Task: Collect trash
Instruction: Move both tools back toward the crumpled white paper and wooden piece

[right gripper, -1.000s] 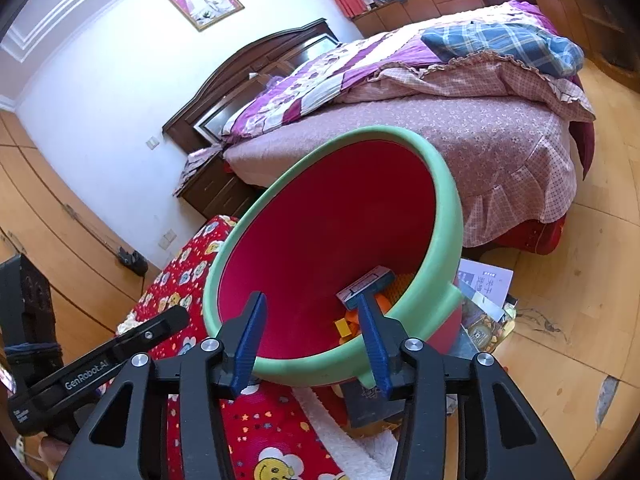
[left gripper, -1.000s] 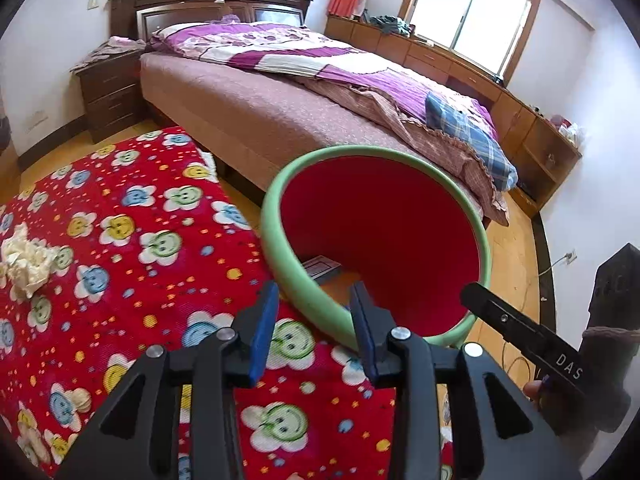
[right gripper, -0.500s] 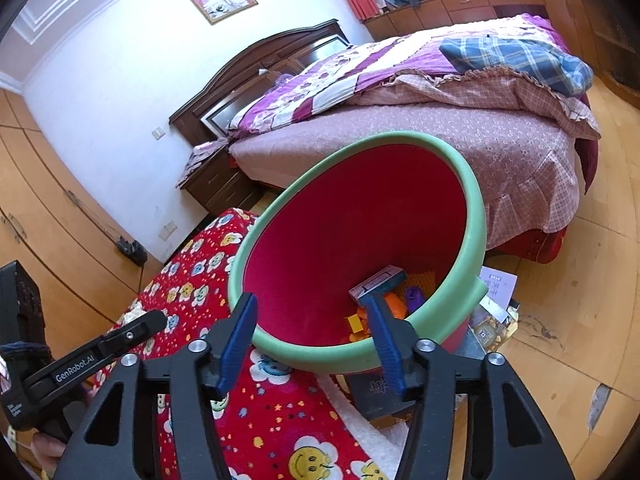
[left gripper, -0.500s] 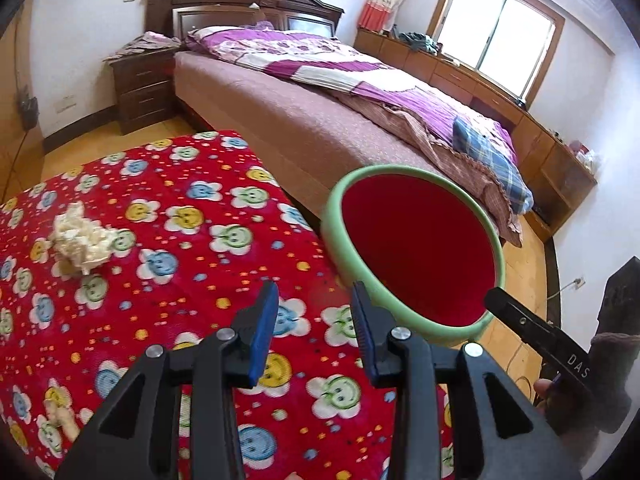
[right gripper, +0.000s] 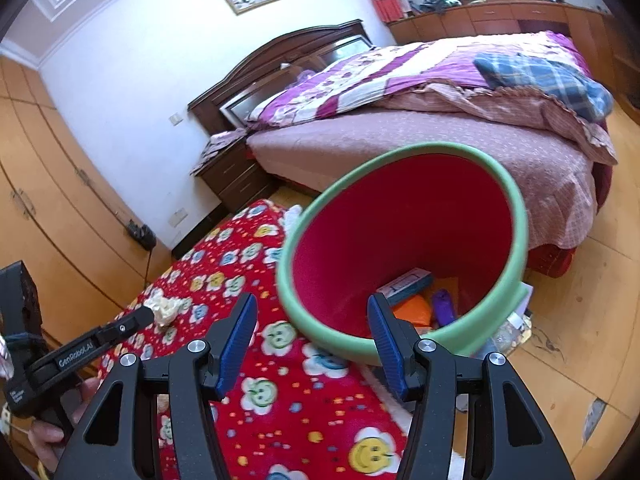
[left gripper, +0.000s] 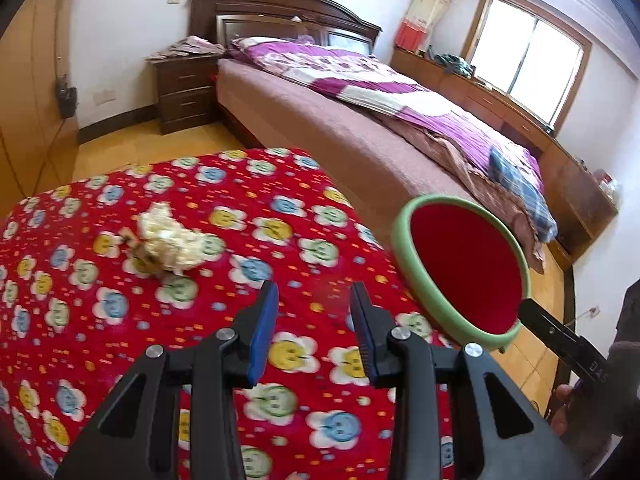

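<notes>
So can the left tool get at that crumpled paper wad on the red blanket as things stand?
Probably yes: the left tool is open and empty, and only bare red blanket lies between it and the crumpled paper wad.

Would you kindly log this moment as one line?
left gripper: open, empty | right gripper: open, empty | crumpled paper: on red cloth | bin: holds trash

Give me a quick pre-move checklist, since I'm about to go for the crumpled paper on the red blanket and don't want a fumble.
1. Left claw open and empty: ok.
2. Right claw open and empty: ok.
3. Crumpled paper lying unobstructed on the red blanket: ok.
4. Left claw lined up with the paper: not ok; the paper sits ahead and to its left.
5. Bin mouth open: ok.
6. Room left in the bin: ok, only a few items at the bottom.
</notes>
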`<state>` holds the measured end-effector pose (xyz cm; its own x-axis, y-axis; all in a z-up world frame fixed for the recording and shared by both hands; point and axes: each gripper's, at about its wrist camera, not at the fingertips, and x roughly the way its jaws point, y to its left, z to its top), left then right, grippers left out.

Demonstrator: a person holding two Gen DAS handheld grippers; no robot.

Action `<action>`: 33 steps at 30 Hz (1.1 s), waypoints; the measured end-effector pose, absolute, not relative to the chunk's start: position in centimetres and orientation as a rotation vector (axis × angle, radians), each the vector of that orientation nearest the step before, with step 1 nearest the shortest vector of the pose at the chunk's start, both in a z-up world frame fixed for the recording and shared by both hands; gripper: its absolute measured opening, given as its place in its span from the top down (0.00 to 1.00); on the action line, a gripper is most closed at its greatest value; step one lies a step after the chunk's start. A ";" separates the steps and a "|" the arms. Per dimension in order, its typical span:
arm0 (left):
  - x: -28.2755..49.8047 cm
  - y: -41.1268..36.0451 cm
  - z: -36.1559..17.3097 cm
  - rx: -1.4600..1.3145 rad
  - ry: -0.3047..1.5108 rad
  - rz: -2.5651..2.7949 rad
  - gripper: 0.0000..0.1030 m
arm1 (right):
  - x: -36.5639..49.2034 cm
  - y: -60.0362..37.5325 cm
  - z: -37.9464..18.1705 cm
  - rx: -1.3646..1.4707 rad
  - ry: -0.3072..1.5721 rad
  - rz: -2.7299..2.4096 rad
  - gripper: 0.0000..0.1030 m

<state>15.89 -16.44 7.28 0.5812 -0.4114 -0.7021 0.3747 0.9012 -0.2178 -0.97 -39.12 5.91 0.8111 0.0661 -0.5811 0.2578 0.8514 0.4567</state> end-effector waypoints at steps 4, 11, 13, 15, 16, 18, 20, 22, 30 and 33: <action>16.8 -14.1 7.7 -0.052 0.822 -0.400 0.64 | 0.3 -37.4 6.8 0.524 0.635 -0.079 0.43; 19.2 -9.9 8.1 -0.059 0.812 -0.306 0.64 | 2.7 -34.4 8.4 0.479 0.639 -0.026 0.43; 19.9 -9.0 8.2 -0.063 0.808 -0.284 0.64 | 3.5 -33.6 8.6 0.471 0.643 -0.014 0.43; 21.0 -8.0 8.1 -0.072 0.812 -0.259 0.64 | 4.3 -32.9 8.8 0.464 0.650 0.000 0.43; 21.5 -7.5 7.9 -0.082 0.816 -0.250 0.64 | 4.8 -32.5 8.9 0.458 0.652 0.006 0.43; 22.4 -6.5 7.4 -0.100 0.823 -0.231 0.64 | 5.7 -31.7 9.1 0.444 0.655 0.011 0.43; 23.1 -5.7 6.8 -0.112 0.833 -0.213 0.64 | 6.5 -31.0 9.2 0.431 0.660 0.018 0.43; 23.9 -4.9 5.9 -0.129 0.849 -0.194 0.64 | 7.4 -30.3 9.2 0.416 0.666 0.025 0.43; 25.1 -2.1 2.5 -0.179 0.895 -0.126 0.64 | 11.1 -26.6 7.7 0.369 0.728 0.084 0.43; 25.2 -1.4 1.7 -0.192 0.903 -0.103 0.64 | 12.5 -24.9 6.8 0.363 0.752 0.127 0.43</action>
<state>25.20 -1.38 1.73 0.6159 -0.1692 -0.7694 0.0076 0.9779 -0.2090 12.55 -24.95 6.85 0.7262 0.2410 -0.6439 0.0160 0.9304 0.3662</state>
